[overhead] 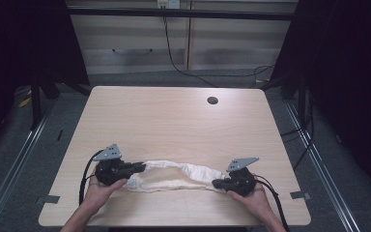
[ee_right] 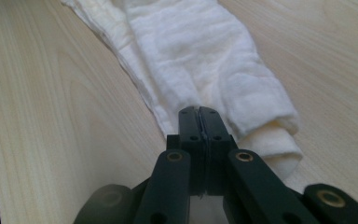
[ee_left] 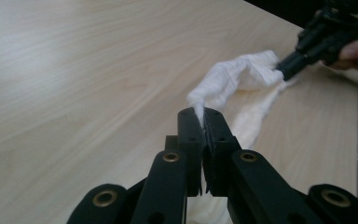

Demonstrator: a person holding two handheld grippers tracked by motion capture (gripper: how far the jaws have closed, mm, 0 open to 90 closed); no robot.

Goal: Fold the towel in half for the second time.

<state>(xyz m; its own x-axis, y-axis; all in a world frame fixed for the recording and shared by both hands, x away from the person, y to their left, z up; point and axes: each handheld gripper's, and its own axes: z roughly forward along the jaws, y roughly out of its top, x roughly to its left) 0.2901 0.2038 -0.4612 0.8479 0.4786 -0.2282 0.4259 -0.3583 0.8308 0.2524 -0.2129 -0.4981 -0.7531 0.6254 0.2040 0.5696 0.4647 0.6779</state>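
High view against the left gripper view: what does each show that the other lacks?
High view alone: the round cable hole in the light wooden table, and both hands. Left gripper view alone: the left gripper shut on a raised fold of the white cloth. Both: the right gripper pinching the cloth's far end.

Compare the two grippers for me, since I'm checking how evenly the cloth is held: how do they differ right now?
The left gripper pinches a cloth end lifted off the table; the right gripper pinches its end low on the wood. The left grips a thin corner of the white cloth; bunched rolled folds lie at the right's jaws. Both are shut on the same cloth, pointing toward each other.
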